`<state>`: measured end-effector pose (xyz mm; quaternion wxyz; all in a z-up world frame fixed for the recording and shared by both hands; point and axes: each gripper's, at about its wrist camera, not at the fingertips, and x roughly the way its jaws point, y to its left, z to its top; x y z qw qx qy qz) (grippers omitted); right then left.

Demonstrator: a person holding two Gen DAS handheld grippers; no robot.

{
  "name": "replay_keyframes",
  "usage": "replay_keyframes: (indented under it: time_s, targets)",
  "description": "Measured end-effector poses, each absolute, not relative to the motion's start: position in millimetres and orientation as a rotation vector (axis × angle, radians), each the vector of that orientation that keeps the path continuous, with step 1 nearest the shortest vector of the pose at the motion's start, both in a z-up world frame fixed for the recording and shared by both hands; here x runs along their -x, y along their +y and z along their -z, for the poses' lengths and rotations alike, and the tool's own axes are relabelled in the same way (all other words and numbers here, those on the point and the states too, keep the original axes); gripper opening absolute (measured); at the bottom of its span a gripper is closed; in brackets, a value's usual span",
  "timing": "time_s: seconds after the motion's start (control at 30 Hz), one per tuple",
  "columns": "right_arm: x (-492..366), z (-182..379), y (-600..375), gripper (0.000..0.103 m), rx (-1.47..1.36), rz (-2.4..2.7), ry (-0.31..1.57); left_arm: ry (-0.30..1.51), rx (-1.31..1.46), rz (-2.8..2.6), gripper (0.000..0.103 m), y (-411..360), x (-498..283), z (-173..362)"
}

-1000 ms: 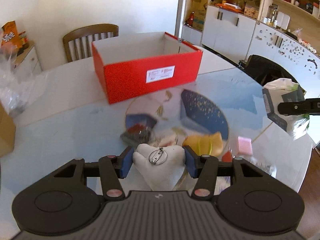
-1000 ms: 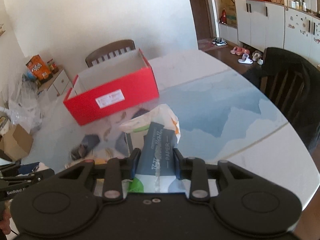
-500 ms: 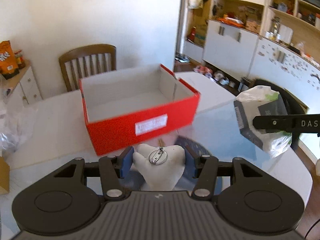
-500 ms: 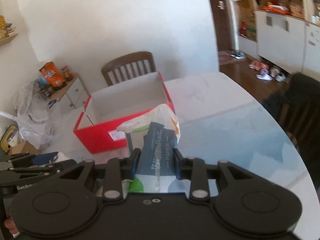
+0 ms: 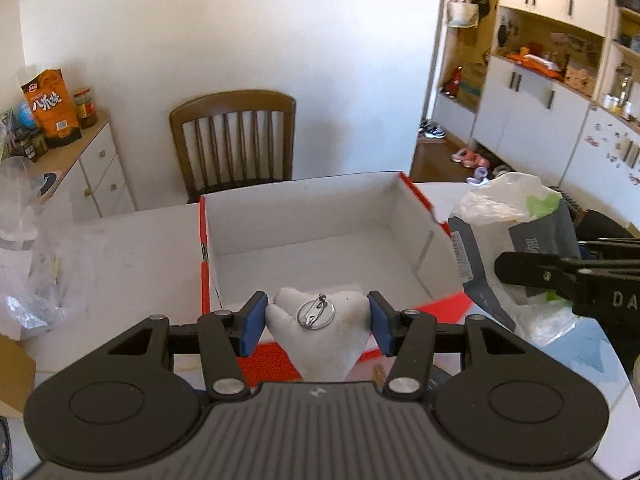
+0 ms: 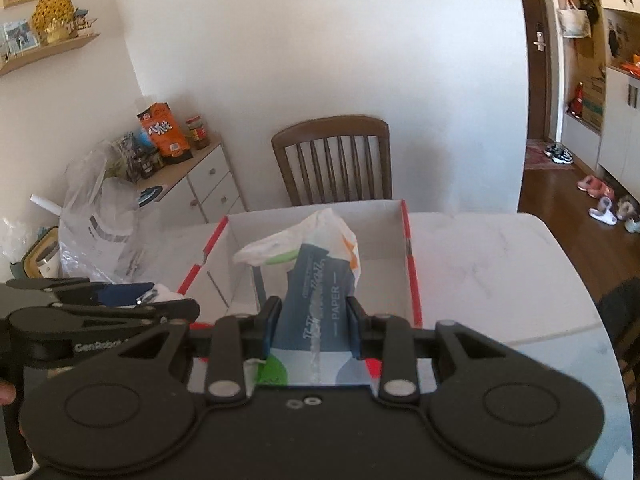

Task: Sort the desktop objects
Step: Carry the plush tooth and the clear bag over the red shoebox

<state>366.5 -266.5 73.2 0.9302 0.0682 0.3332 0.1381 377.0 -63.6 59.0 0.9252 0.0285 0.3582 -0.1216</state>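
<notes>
Left wrist view: the left gripper (image 5: 316, 322) has its blue pads closed partway onto a white stuffed heart-shaped brooch (image 5: 318, 332), its round metal pin back facing up. The brooch hangs at the near wall of the red shoebox (image 5: 204, 280), whose white inside looks bare from here. At the right edge the right gripper (image 5: 520, 270) comes in side-on, carrying a soft pack of paper tissues (image 5: 516, 236) level with the box's right wall. Judging by this, the step in hand is delivery: both items are held at the box and not yet let go. The next move calls for bringing the brooch past the near rim, over the white floor, and then parting the pads.

Right wrist view: the right gripper (image 6: 313, 326) pinches the tissue pack (image 6: 320, 292) by its narrow lower part, the jaws only slightly apart; the loose white plastic top stands up in front of the box's interior. The shoebox (image 6: 412, 280) lies just ahead on the white table (image 6: 500, 264). The pack too needs carrying forward over the rim before release, without knocking the other hand.

This view alone shows the left gripper (image 6: 176, 308) from the side, low at the box's near left corner, and part of a hand (image 6: 6, 394) on its grip. Only the left view shows the pack's full bulk and the brooch's pin.
</notes>
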Motion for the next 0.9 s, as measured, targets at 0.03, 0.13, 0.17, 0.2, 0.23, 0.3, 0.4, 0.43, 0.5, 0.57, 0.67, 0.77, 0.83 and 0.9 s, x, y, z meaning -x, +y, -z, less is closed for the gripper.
replay_keyframes:
  time_s: [0.03, 0.13, 0.17, 0.2, 0.23, 0.3, 0.4, 0.43, 0.5, 0.57, 0.67, 0.77, 0.83, 0.9]
  targets:
    - [-370.9, -71.3, -266.2, 0.032, -0.138, -0.284, 0.687, 0.742, -0.059, 0.24, 0.053, -64.0, -385.7, -57.4]
    - [-393.7, -66.6, -262.6, 0.032, -0.132, -0.276, 0.701, 0.764, -0.07, 0.221, 0.053, -65.0, -410.0, -52.3]
    - [-402.1, -64.6, -260.9, 0.032, -0.135, -0.268, 0.704, 0.776, -0.068, 0.217, 0.053, -64.8, -419.8, -50.4]
    - [-408.7, -62.7, -260.0, 0.032, -0.135, -0.27, 0.709, 0.784, -0.062, 0.216, 0.053, -63.8, -426.3, -47.6]
    - [-414.9, -60.8, -259.1, 0.032, -0.133, -0.273, 0.713, 0.795, -0.058, 0.216, 0.053, -63.0, -434.4, -45.1]
    - [-427.1, -55.2, -257.3, 0.032, -0.123, -0.265, 0.725, 0.81, -0.069, 0.21, 0.053, -63.8, -450.5, -39.7]
    - [-443.9, -44.4, -251.9, 0.033, -0.099, -0.256, 0.75, 0.837, -0.089, 0.225, 0.053, -67.1, -469.3, -31.4]
    - [-448.4, -40.0, -250.1, 0.033, -0.091, -0.256, 0.763, 0.85, -0.099, 0.221, 0.053, -68.5, -474.9, -27.0]
    - [-459.0, -29.9, -247.3, 0.033, -0.09, -0.247, 0.795, 0.884, -0.112, 0.22, 0.053, -70.4, -484.2, -15.8]
    - [-467.7, -18.7, -245.0, 0.033, -0.084, -0.247, 0.831, 0.912, -0.131, 0.219, 0.053, -72.3, -492.0, -4.8]
    - [-477.1, -5.3, -240.0, 0.033, -0.068, -0.231, 0.853, 0.958, -0.131, 0.207, 0.053, -71.1, -504.8, 9.4]
    - [-485.5, 8.1, -235.9, 0.033, -0.053, -0.228, 0.891, 0.988, -0.131, 0.206, 0.053, -69.2, -514.6, 19.8]
    - [-488.4, 17.2, -233.5, 0.033, -0.036, -0.227, 0.915, 1.007, -0.141, 0.205, 0.053, -69.0, -520.2, 26.9]
    - [-491.6, 24.9, -230.7, 0.033, -0.025, -0.224, 0.938, 1.029, -0.143, 0.205, 0.053, -68.4, -525.1, 33.6]
